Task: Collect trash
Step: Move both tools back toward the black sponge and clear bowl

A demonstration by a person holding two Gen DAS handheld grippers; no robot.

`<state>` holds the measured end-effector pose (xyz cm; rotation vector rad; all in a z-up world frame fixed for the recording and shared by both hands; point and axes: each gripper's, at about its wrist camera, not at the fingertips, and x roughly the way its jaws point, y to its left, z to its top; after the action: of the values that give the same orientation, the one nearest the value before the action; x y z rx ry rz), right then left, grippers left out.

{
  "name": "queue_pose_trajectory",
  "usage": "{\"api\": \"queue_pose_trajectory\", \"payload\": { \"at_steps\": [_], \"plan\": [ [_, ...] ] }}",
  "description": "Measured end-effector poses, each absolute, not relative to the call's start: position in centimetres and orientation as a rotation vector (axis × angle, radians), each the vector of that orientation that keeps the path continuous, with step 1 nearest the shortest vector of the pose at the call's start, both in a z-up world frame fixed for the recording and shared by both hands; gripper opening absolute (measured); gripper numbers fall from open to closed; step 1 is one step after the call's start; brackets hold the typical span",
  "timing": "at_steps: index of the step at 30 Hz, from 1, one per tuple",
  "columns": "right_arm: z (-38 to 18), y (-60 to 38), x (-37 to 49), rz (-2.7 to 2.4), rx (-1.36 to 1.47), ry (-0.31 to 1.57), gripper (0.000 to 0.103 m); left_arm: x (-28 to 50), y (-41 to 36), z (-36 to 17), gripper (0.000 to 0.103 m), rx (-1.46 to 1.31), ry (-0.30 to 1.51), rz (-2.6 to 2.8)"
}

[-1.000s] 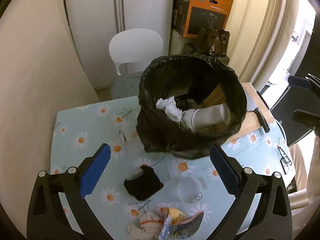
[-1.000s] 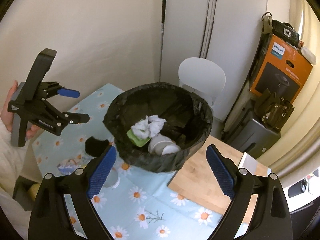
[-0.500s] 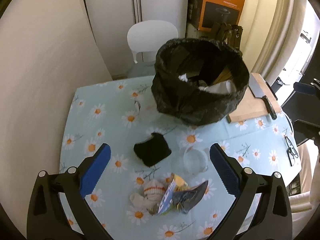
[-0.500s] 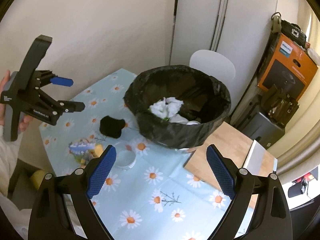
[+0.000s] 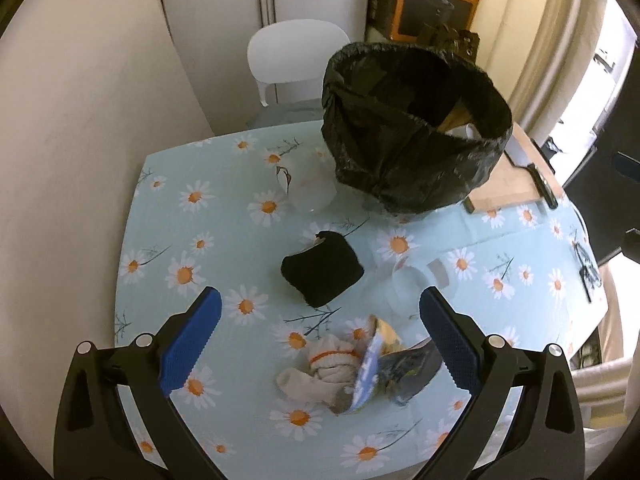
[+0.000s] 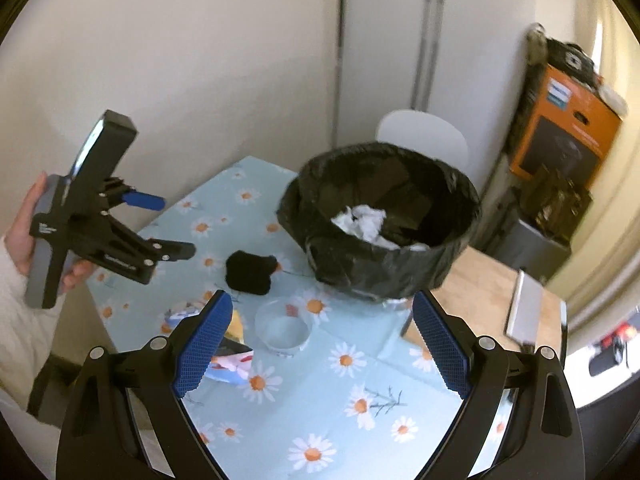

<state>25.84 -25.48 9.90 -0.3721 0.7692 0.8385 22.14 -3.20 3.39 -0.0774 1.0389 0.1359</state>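
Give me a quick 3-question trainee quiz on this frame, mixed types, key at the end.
1. True or false: the left gripper holds the black cloth.
2. What lines the bin? A) black bag B) white bag C) nothing
3. Fill in: the clear cup lies on the ____ tablecloth.

Key: 1 false, it is open and empty; 2 A; 3 daisy-print.
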Motion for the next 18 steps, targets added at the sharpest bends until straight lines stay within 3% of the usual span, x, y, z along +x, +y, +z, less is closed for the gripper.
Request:
{"api": "queue_pose_trajectory", "payload": {
  "at_steps": [18],
  "plan": [
    [5.1,-21.5,22.2,0.580,-0.312,0.958,0.088,23.5,-0.1,-0.1,0.097,0.067,1.096,-0.086]
  ]
}}
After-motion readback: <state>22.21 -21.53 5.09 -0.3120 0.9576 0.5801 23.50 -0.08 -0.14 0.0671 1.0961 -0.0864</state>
